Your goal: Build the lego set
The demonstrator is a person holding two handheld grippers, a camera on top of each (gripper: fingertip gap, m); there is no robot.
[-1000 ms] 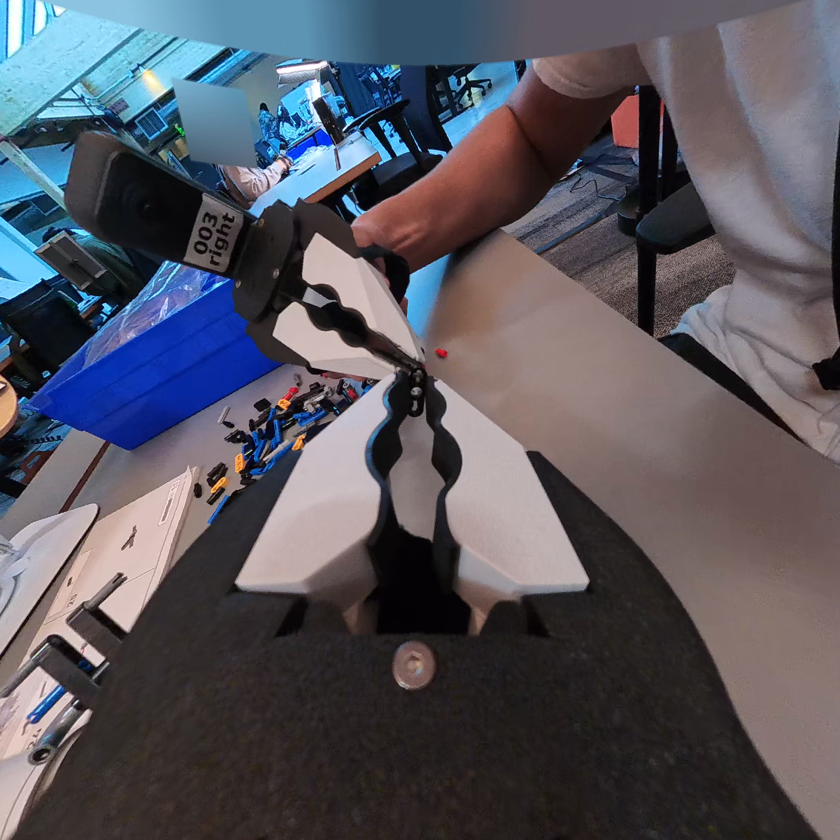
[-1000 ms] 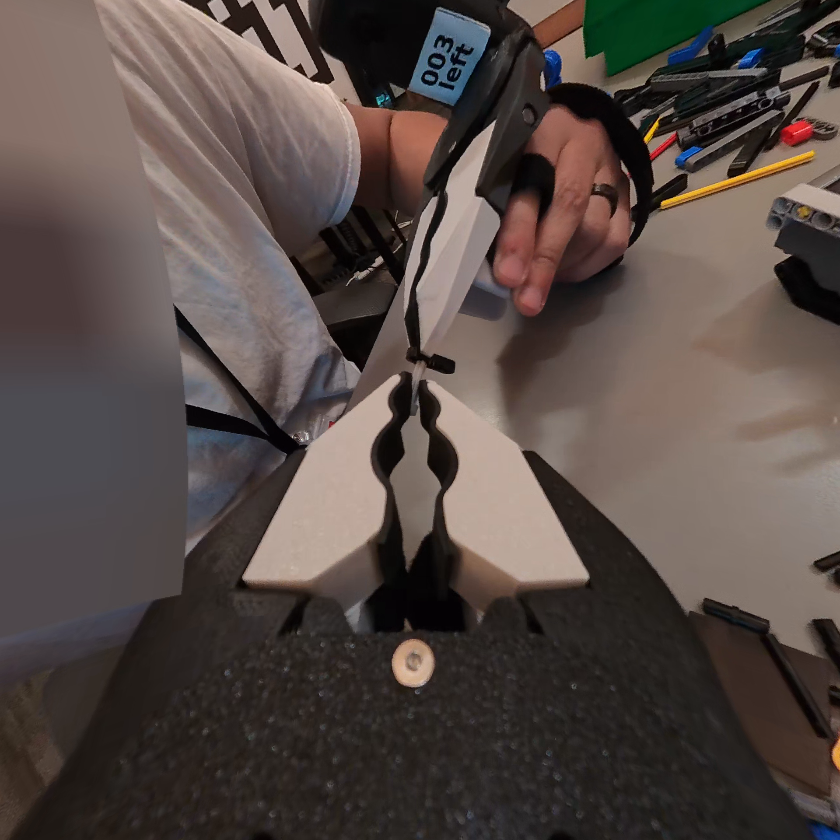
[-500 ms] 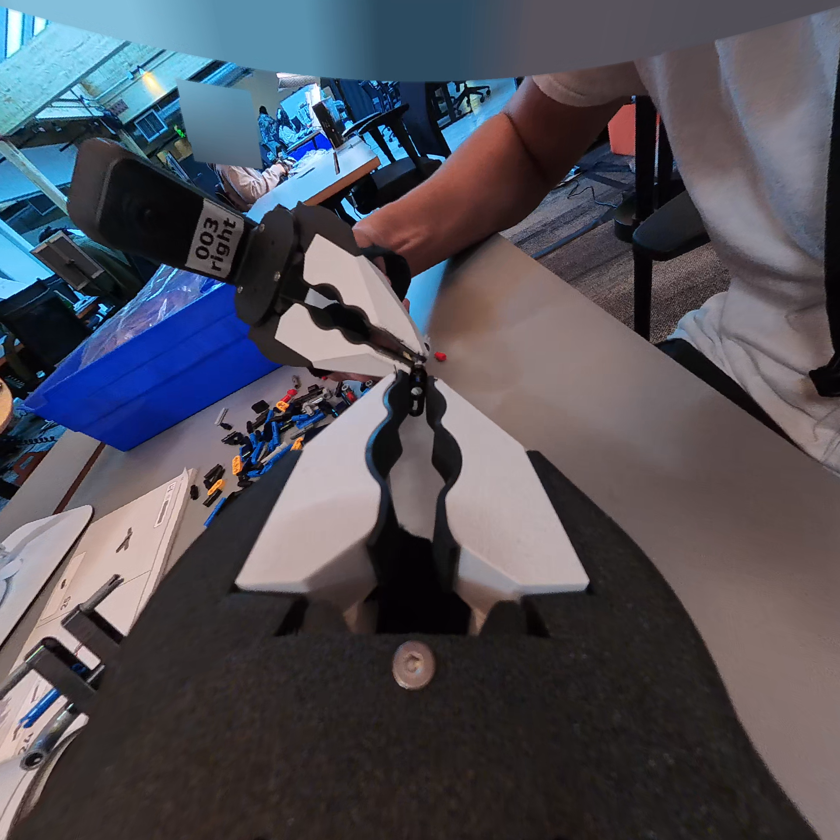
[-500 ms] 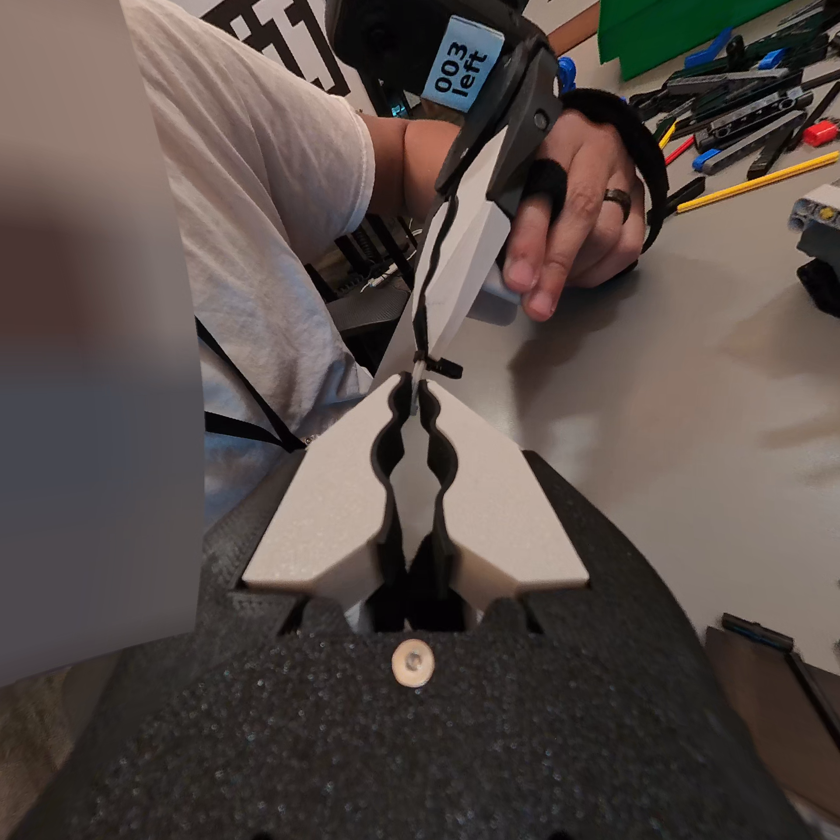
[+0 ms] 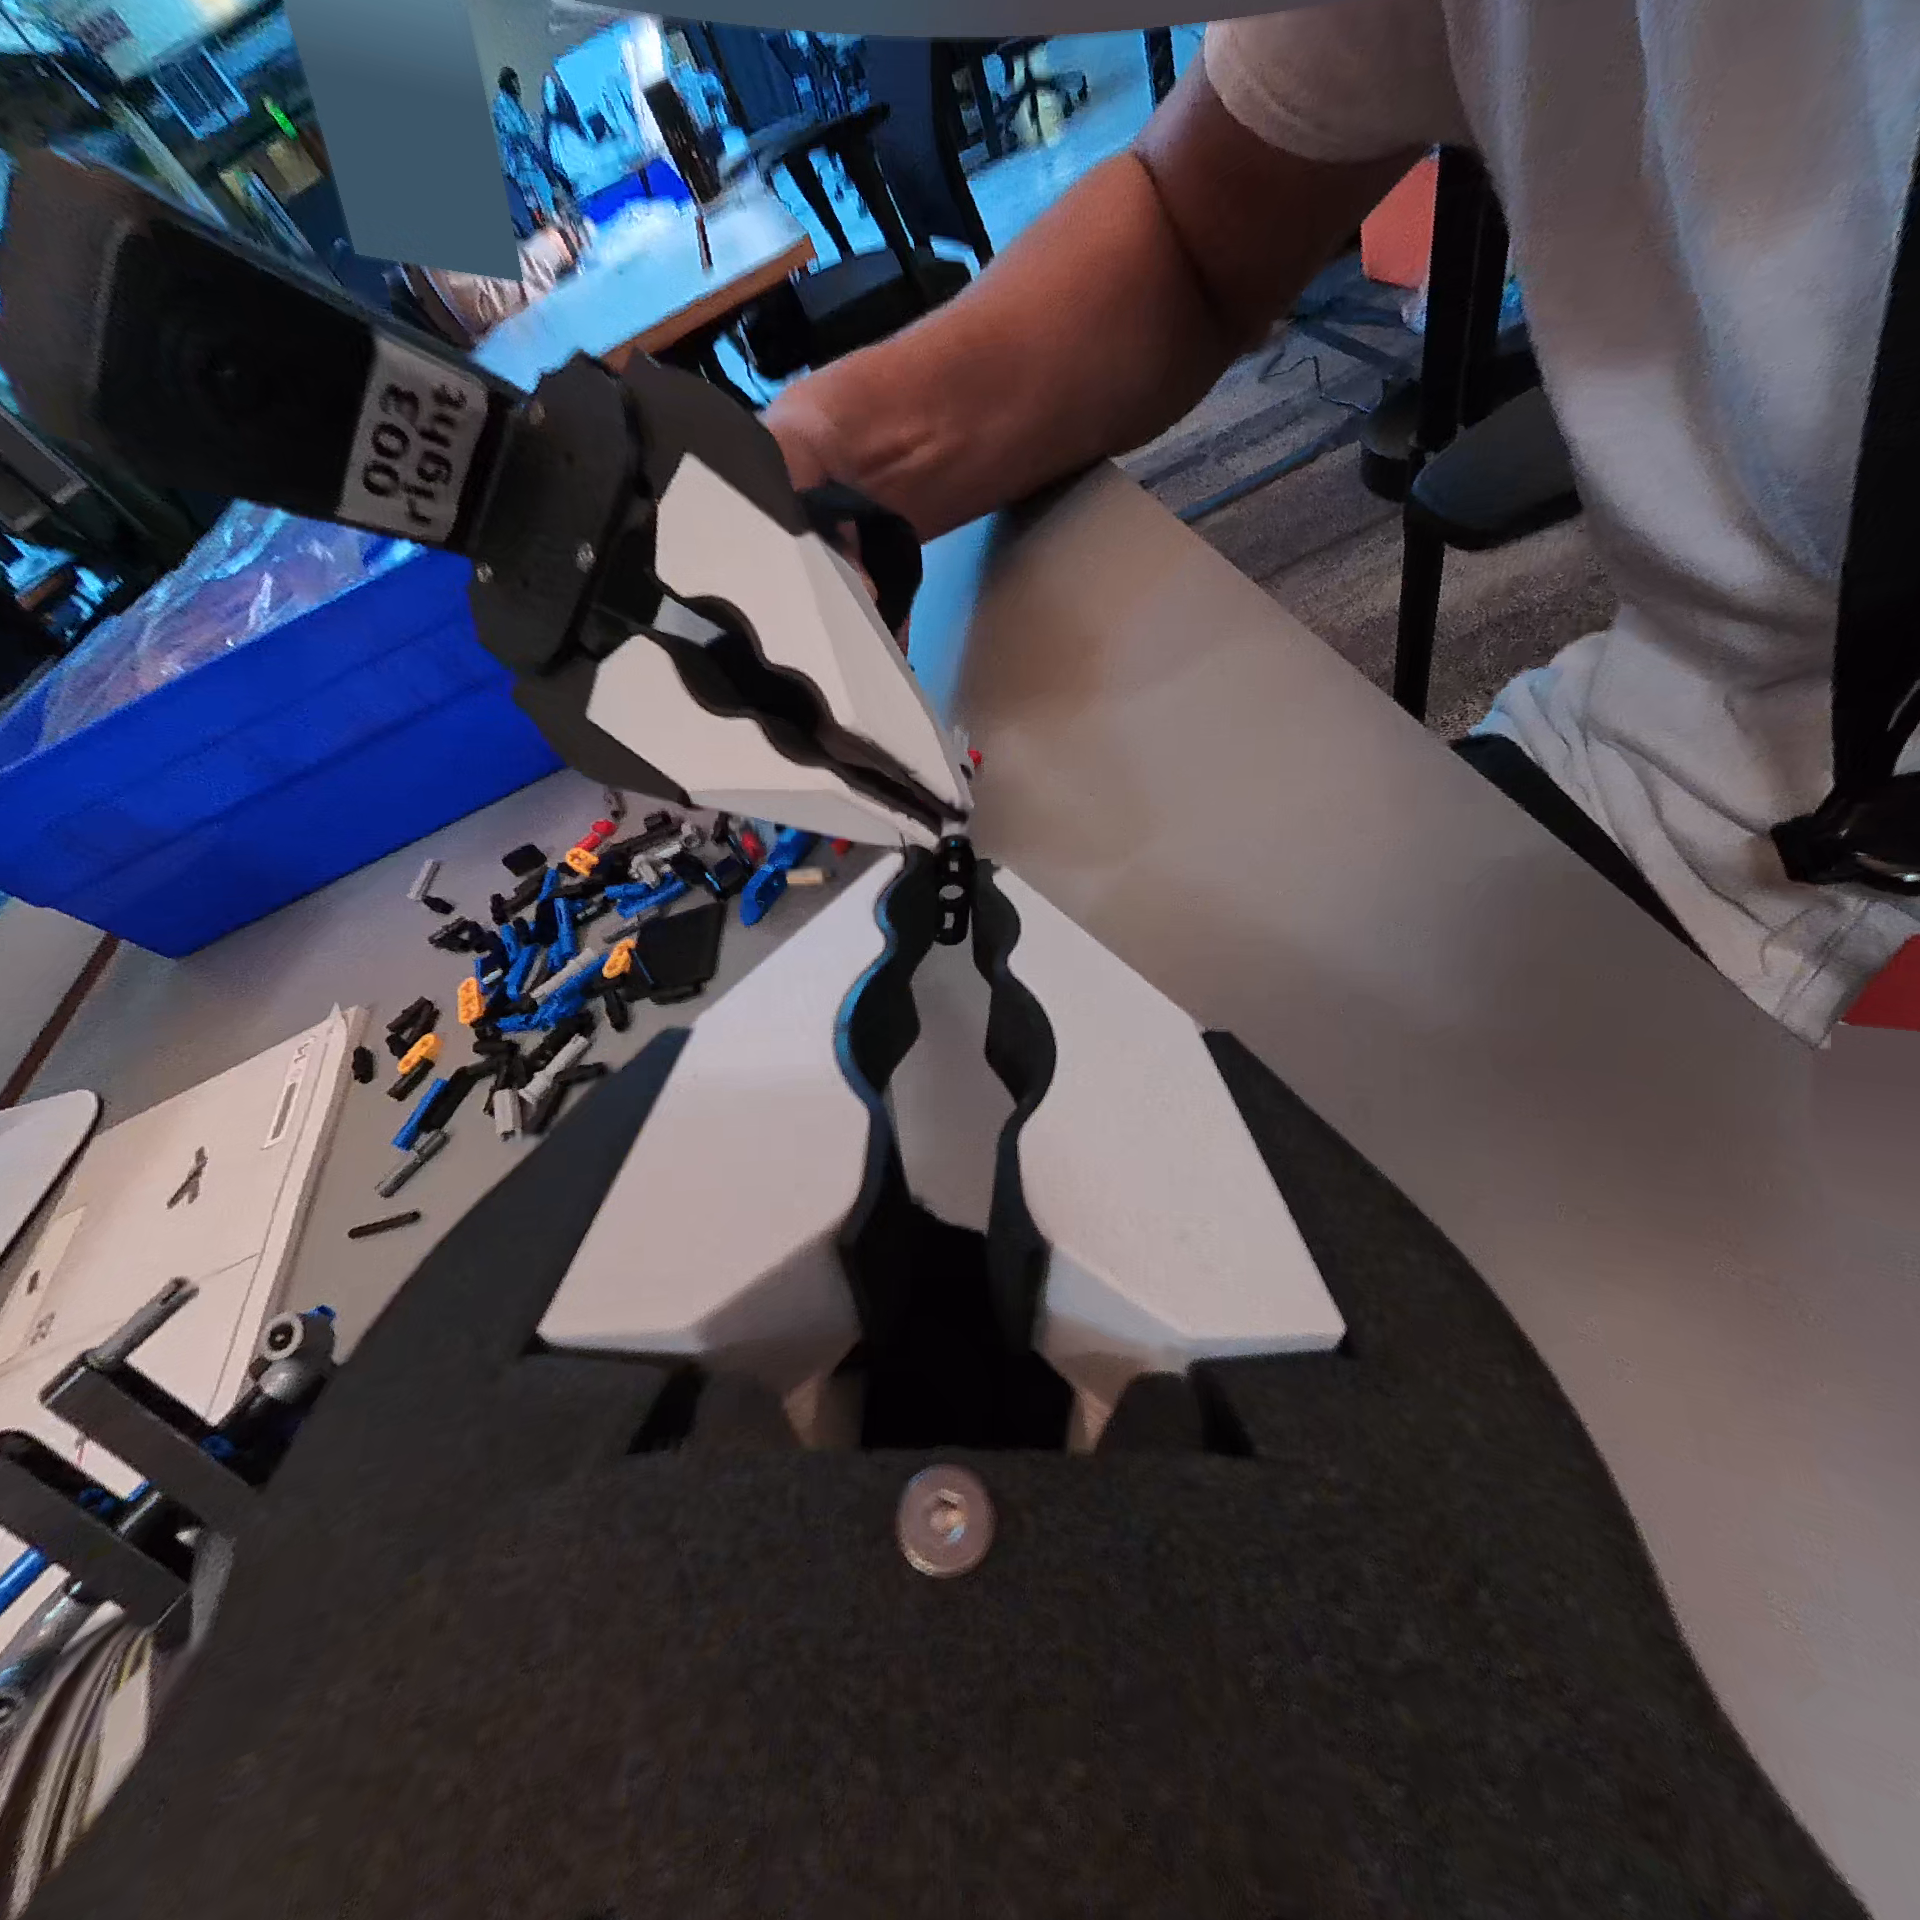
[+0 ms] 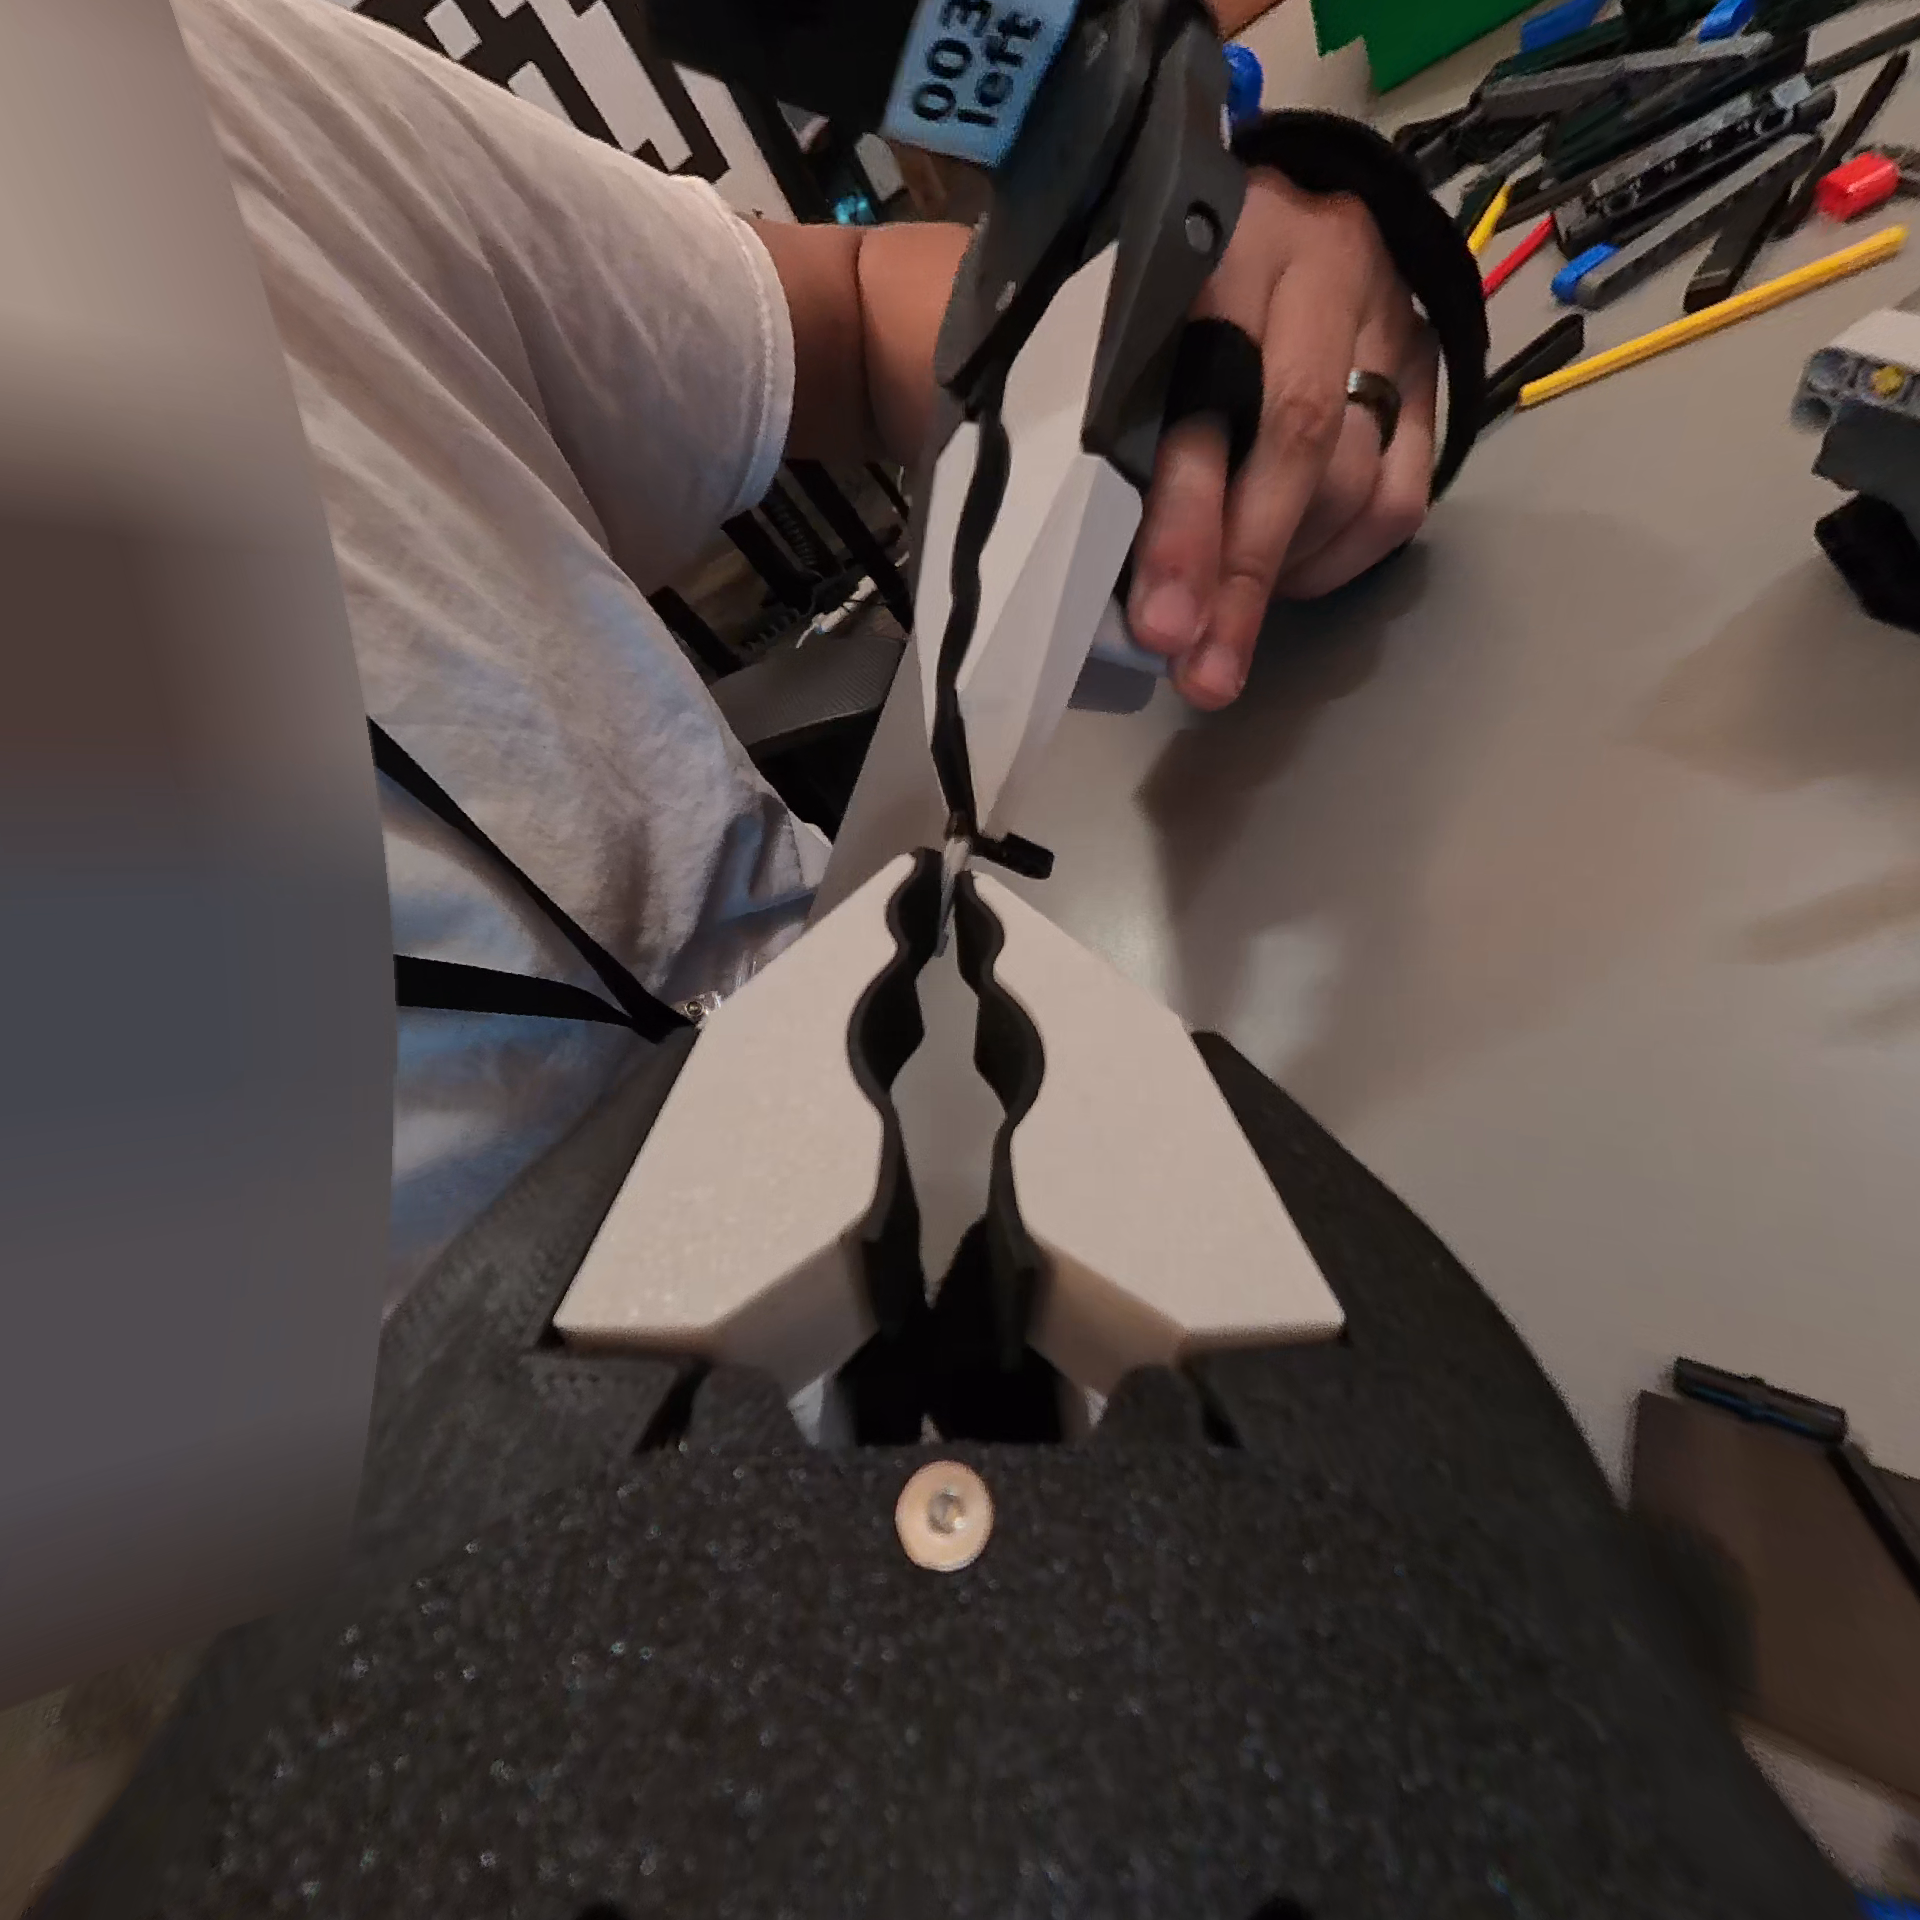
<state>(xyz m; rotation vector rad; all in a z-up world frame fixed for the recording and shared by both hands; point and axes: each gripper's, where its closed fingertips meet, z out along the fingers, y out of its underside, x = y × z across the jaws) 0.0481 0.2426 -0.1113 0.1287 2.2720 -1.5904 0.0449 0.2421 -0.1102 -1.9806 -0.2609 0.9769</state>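
Observation:
My left gripper [image 5: 951, 883] is shut on a small black lego connector [image 5: 951, 899] with round holes, held above the grey table [image 5: 1351, 935]. My right gripper [image 5: 958, 816] comes in from the upper left, tip to tip with it. In the right wrist view my right gripper [image 6: 943, 896] is shut on a thin light grey lego piece [image 6: 951, 883]. The left gripper [image 6: 966, 821] hangs down from above, and its black connector [image 6: 1023, 854] sticks out to the right. The grey piece touches the black connector. How they join is hidden by the tips.
A blue bin [image 5: 239, 727] stands at the back left, with a pile of small lego pieces [image 5: 561, 966] and a white booklet [image 5: 177, 1195] in front. Long beams and a yellow axle [image 6: 1714, 312] lie far right, beside a grey-black assembly [image 6: 1870, 416]. The person's torso borders the table edge.
Both grippers stay shut and tip to tip. The left gripper has swung a little more upright in the right wrist view, and the pair has shifted slightly.

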